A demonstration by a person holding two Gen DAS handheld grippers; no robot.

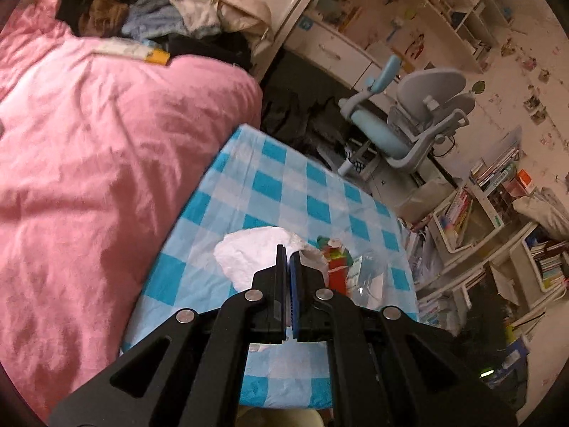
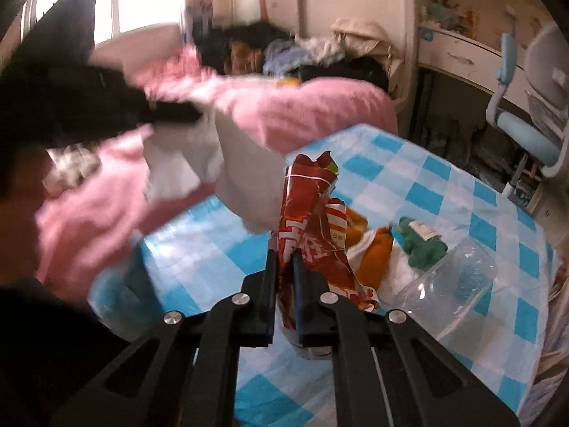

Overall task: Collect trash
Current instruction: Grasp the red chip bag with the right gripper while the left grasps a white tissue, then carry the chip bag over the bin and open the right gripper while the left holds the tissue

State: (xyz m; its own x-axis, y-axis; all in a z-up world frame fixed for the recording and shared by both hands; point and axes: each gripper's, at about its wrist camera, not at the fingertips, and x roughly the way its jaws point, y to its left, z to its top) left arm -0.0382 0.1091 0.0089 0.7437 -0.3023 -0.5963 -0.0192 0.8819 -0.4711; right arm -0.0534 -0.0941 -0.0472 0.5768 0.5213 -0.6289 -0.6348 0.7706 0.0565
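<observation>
Two grippers, left gripper [image 1: 288, 254] fingers clamped on white bag [image 1: 249, 252], right gripper [image 2: 284, 254] on red wrapper [image 2: 309, 227]

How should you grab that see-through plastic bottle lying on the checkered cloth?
Probably around its middle, coming down from above with the fingers across its width. The clear plastic bottle lies on its side on the blue checkered cloth, so its round body is the easiest part to straddle. The green wrapper crowds its far end.
</observation>
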